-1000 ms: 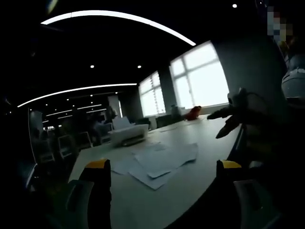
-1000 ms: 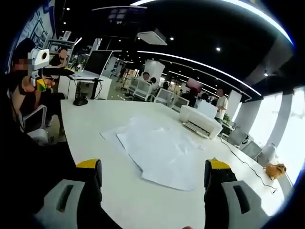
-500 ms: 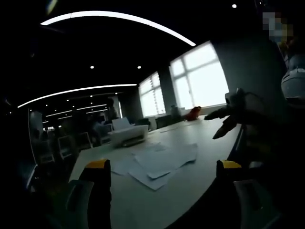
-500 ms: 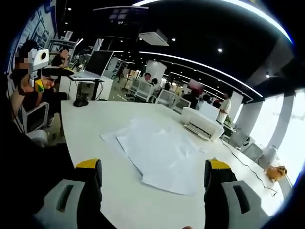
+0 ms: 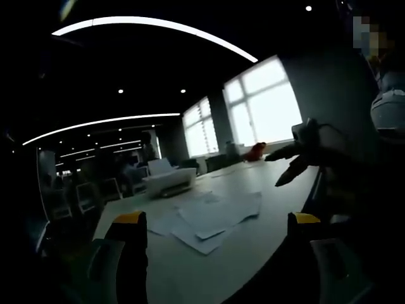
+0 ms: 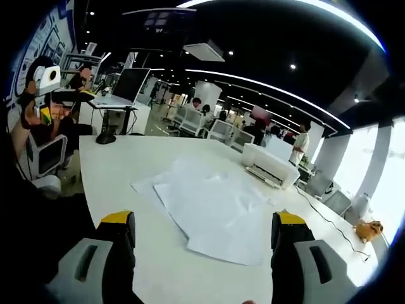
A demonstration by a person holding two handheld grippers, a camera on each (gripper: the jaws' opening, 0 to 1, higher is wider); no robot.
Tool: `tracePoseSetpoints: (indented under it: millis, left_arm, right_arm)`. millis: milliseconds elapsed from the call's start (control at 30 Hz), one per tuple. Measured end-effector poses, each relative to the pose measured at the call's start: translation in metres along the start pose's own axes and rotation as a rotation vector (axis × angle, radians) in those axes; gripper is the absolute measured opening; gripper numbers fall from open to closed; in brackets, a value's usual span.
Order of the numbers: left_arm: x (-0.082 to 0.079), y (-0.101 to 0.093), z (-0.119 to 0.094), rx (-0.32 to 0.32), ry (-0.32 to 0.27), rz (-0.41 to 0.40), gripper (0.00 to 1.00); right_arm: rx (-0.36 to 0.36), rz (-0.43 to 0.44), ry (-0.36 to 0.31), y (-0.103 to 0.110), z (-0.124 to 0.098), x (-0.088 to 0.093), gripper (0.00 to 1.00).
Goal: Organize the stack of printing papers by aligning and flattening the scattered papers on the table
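Note:
Scattered white printing papers (image 6: 212, 206) lie fanned out, overlapping, on the white table (image 6: 120, 164); in the left gripper view the papers (image 5: 212, 215) look dim. My right gripper (image 6: 204, 235) is open, its yellow-tipped jaws held above the table's near edge, short of the papers. My left gripper (image 5: 215, 228) is open too, jaws wide apart over the table edge, papers ahead between them. The right gripper (image 5: 297, 158) shows at the right of the left gripper view, held in the air. The left gripper (image 6: 47, 79) shows at the far left of the right gripper view.
A white printer (image 6: 269, 166) stands on the table beyond the papers, printer (image 5: 168, 180) also dim in the left gripper view. An orange object (image 6: 364, 229) lies near the far table end. Desks, chairs, a monitor (image 6: 130, 82) and several people stand behind.
Both views have shifted slightly with the hands. The other gripper in the left gripper view has drifted a little left and up. The papers lie as before.

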State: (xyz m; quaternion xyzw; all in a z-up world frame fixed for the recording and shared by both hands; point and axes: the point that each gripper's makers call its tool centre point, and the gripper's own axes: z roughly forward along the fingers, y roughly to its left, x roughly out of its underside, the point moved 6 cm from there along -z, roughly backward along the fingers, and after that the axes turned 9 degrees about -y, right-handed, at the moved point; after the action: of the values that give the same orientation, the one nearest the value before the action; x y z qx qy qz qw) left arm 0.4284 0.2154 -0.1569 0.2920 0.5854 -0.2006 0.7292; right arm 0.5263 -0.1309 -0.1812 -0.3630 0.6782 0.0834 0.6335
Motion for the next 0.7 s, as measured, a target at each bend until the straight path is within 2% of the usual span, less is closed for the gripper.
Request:
tracePoseSetpoints:
  millis: [300,533,700]
  left_arm:
    - [0.0,0.0,0.001,0.0,-0.004,-0.001,0.94]
    - [0.006,-0.001,0.003,0.008,0.005,-0.012,0.94]
    - [0.005,-0.002,0.005,0.012,0.008,-0.006,0.94]
  right_arm:
    - [-0.023,0.013,-0.01,0.002,0.012,-0.004,0.83]
    - [-0.04,0.024,0.003,0.0,0.018,0.002,0.83]
    - [-0.05,0.033,0.008,0.001,0.023,0.004,0.83]
